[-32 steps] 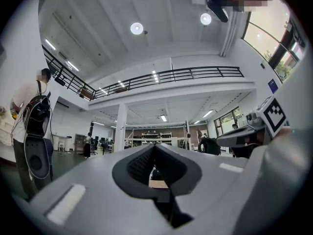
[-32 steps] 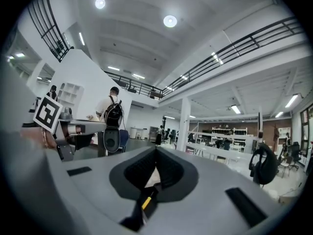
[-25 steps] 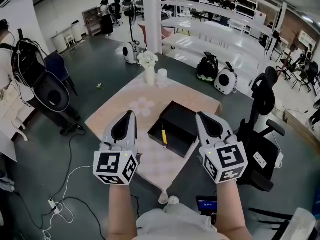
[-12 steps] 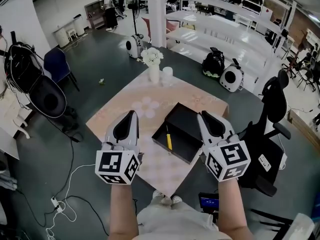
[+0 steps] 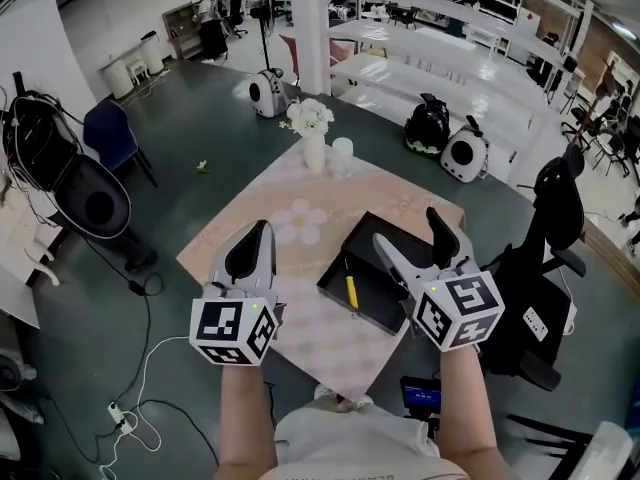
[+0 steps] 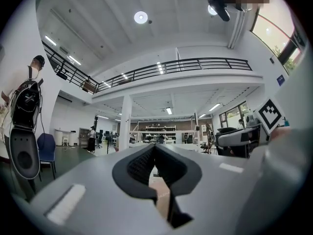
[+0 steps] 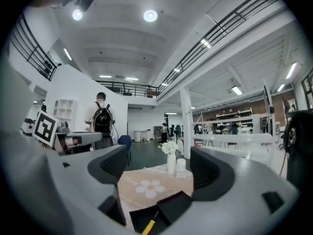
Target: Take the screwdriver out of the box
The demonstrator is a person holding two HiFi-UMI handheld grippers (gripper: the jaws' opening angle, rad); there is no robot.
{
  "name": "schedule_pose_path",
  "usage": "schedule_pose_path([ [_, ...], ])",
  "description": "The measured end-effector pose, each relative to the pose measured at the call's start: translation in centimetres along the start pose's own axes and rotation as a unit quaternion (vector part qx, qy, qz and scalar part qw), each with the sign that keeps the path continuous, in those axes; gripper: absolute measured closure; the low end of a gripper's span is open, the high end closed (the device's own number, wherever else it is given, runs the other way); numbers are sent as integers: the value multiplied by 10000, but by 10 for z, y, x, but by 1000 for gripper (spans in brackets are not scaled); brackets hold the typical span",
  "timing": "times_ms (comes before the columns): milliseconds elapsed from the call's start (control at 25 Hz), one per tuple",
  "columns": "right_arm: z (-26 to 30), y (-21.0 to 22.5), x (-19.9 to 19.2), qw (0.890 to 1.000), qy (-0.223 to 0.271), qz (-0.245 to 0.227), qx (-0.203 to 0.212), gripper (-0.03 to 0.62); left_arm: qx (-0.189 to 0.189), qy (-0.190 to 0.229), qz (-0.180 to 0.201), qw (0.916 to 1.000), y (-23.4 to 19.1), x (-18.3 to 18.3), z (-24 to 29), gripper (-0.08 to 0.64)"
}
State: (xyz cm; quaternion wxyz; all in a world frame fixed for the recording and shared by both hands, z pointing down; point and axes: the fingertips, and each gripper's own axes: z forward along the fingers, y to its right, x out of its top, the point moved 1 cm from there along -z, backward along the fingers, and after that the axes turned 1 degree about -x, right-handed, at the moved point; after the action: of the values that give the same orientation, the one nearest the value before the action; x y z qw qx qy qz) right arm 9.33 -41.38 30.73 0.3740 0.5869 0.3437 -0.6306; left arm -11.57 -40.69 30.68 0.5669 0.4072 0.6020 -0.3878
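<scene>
A black open box [image 5: 392, 255] lies on the pink-clothed table [image 5: 300, 268]; I also see the box [image 7: 171, 204] low in the right gripper view. In the box lies a screwdriver [image 5: 351, 293] with a yellow handle, and the screwdriver [image 7: 148, 225] shows again at the bottom edge there. My right gripper [image 5: 411, 230] hovers over the box's near right part; its jaws are opening and stand wide with nothing between them. My left gripper [image 5: 262, 230] is shut and empty, above the cloth left of the box. The left gripper [image 6: 154, 148] points level across the room.
A white vase of flowers [image 5: 313, 146] and a white cup [image 5: 342, 156] stand at the table's far corner. A black office chair [image 5: 545, 238] is close on the right. Cables [image 5: 130, 408] run over the floor at the left. A person with a backpack [image 7: 101, 119] stands beyond.
The right gripper's jaws have gone from shut to wide open. Both grippers have edged forward over the table, the right one further over the box. The left stays shut.
</scene>
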Motion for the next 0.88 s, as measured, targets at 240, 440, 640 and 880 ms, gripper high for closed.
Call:
schedule_pose_path([
  [240,24,-9,-37,9977,-629,246,-13,220,23,-146,-48,9999,-22,-17,0,551],
  [440,44,-20,-85,9888,-1449,360,12,221,66,-338,-212,9992,-43,-41,1,551],
  [640,63,-27,-147,9691,-2396,591,40,221,6,-601,-348,9976,-58,-64,7,551],
  [880,83,-30,-228,9289,-3566,994,-17,289,25,-885,-580,9944,-79,-95,10,551],
])
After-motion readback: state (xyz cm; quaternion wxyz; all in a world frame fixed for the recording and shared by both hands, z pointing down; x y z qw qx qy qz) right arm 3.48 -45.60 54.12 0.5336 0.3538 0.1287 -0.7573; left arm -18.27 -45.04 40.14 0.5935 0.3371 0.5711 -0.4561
